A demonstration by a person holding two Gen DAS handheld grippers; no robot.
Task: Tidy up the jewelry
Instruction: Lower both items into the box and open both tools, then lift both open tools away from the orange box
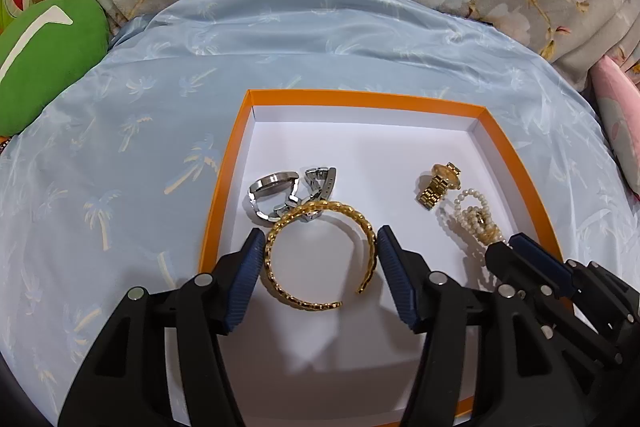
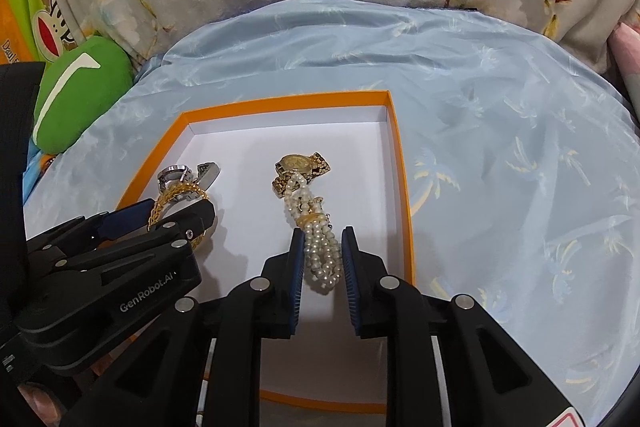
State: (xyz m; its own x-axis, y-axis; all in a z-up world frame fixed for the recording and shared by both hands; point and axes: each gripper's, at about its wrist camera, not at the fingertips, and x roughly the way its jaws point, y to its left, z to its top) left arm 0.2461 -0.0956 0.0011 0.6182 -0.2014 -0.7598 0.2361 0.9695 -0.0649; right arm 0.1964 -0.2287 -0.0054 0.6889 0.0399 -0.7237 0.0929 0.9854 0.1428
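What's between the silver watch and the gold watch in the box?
Bare white box floor lies between the silver watch and the gold watch; nothing sits there. The left wrist view shows it best.

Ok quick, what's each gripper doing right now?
Left gripper: open around the gold bangle, pads beside it.
Right gripper: open around the pearl bracelet, not squeezing it.

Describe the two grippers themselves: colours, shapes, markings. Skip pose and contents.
Both are matte black plastic with angular, cut-out finger arms and round silver bolt heads at the joints. The left gripper has ribbed dark-blue pads; the right gripper has the same. White "GenRobot.AI" lettering marks the left one's body. No cables or sleeves show.
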